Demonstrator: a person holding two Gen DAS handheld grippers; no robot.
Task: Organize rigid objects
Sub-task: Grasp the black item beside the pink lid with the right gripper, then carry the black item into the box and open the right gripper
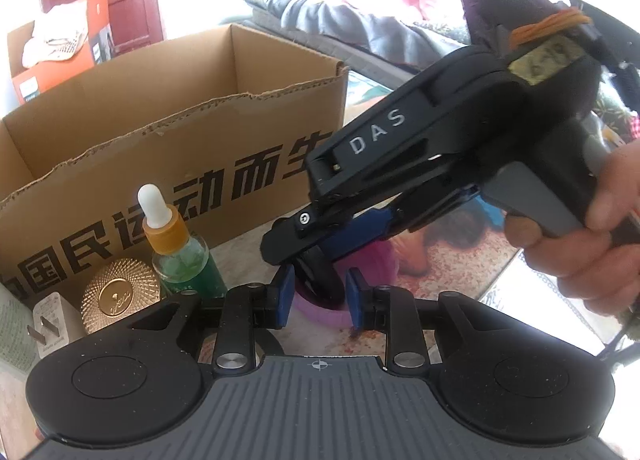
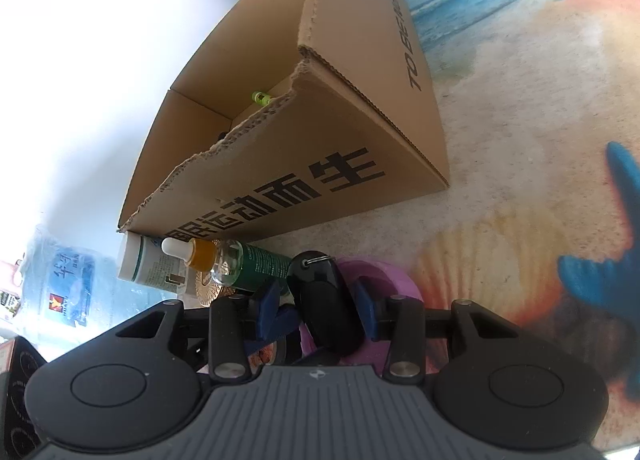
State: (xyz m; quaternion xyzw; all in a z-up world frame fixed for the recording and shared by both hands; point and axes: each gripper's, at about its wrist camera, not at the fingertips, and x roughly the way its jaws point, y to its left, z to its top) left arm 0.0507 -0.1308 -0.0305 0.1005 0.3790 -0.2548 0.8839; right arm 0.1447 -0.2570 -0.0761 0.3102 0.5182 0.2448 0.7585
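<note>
Beach-print covering, with shells and a blue starfish, spreads over the bench (image 2: 500, 119) under an open cardboard box (image 2: 304, 163) printed with Chinese characters. In the right wrist view, the right claw (image 2: 320, 310) is clenched on a glossy black key fob (image 2: 322, 300) with a metal ring, held over a purple round container (image 2: 384, 272). The left claw (image 1: 320, 296) sits released just beside it, its blue pads flanking the same purple container (image 1: 320, 312). A dropper bottle (image 1: 176, 248), a gold-patterned lid (image 1: 120, 292) and a white plug adapter (image 1: 48, 324) stand against the box front. The fob's smooth shell may slip from the pads, and the two claws, crowded together, may collide or topple the dropper bottle.
</note>
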